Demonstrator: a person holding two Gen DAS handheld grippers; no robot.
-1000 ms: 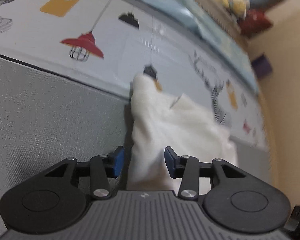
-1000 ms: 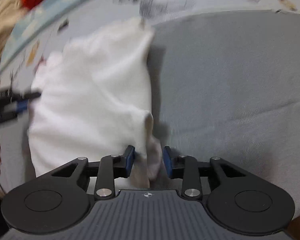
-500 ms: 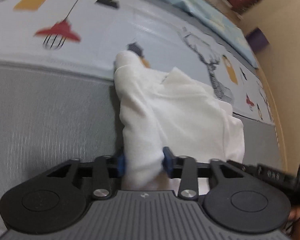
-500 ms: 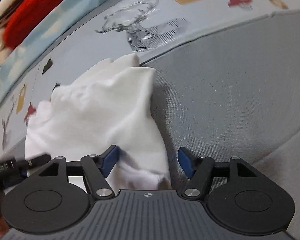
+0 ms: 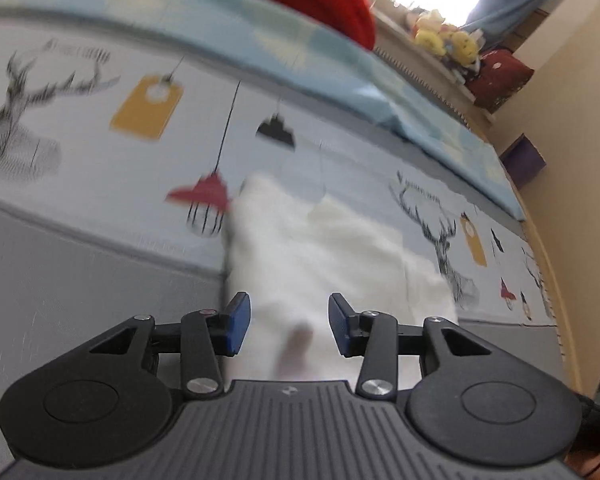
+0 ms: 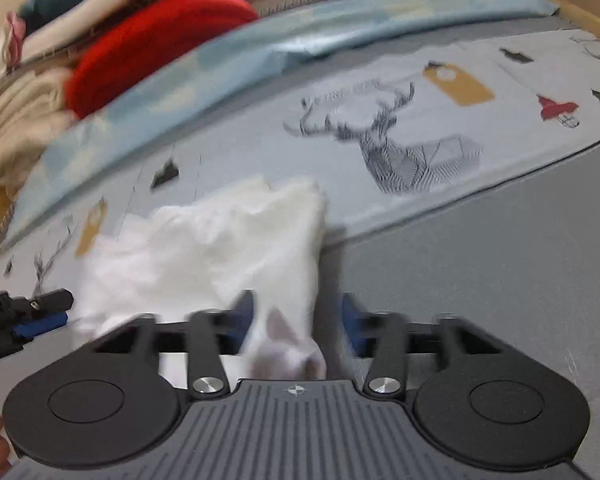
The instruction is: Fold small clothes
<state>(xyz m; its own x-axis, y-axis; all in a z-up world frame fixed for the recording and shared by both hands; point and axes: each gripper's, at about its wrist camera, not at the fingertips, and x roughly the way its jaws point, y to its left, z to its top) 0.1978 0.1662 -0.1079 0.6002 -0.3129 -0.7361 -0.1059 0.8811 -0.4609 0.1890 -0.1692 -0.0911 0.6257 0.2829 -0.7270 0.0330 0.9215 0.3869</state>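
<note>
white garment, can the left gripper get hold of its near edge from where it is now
Probably yes: the left gripper is open with the white garment lying between its fingers, nothing in the way.

Left wrist view: near edge of the white garment (image 5: 300,264) hidden behind the left gripper (image 5: 289,324) body; cloth motion-blurred, folds and garment type unreadable. Right wrist view: right gripper (image 6: 298,320) fingertips smeared by blur, so contact between pads and cloth cannot be judged; the left gripper (image 6: 24,314) is cut off by the frame's left edge. Piled clothes (image 6: 32,92) at top left too blurred to separate.
</note>
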